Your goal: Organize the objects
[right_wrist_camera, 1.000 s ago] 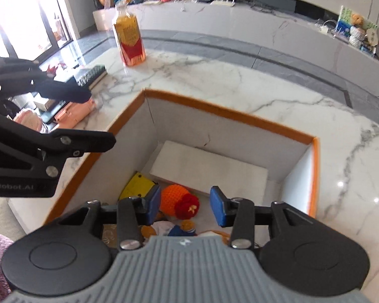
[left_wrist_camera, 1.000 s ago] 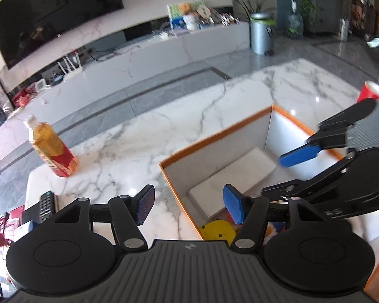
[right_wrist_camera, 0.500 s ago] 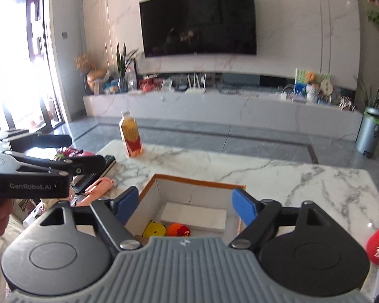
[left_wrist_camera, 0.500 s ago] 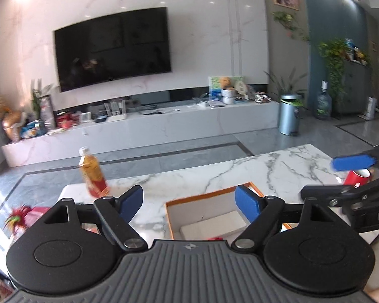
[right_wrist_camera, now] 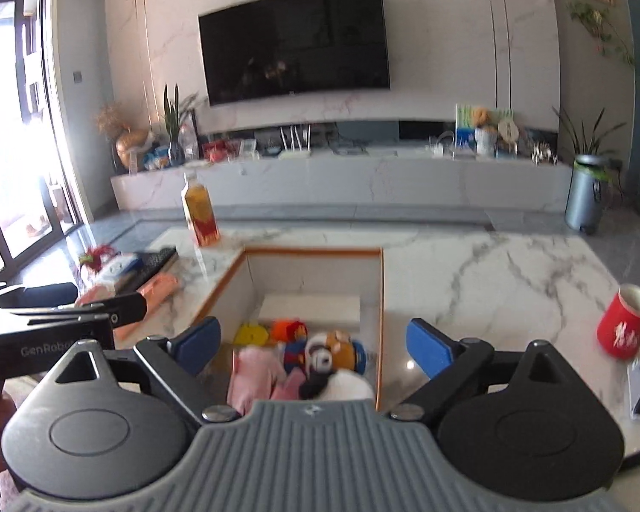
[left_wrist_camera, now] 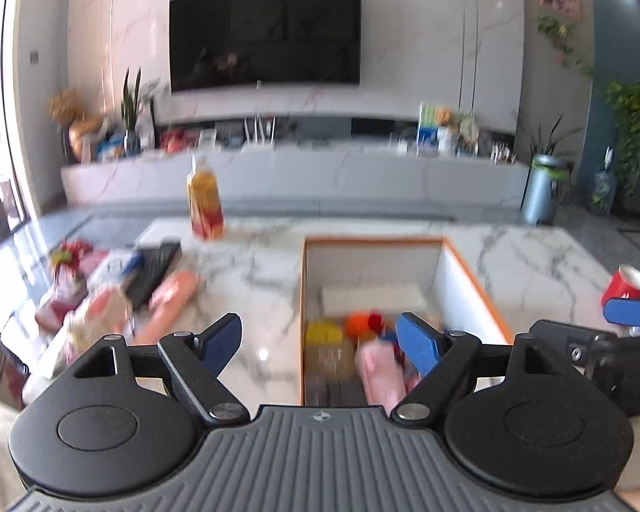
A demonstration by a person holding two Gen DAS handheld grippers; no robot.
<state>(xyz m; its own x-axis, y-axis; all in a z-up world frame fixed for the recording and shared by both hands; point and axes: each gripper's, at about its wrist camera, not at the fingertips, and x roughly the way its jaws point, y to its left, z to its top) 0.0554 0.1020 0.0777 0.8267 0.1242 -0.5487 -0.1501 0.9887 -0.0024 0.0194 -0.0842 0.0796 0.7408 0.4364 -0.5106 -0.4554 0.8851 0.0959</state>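
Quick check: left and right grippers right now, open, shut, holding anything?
Left gripper: open, empty.
Right gripper: open, empty, jaws just been opening.

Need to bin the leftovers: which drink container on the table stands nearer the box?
The juice bottle, just off the box's far left corner; the red cup stands far right.

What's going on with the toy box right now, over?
Both grippers, left and right, open, empty, jaws just widened. Box holds toys. Bottle, red cup outside. Nothing blocking.
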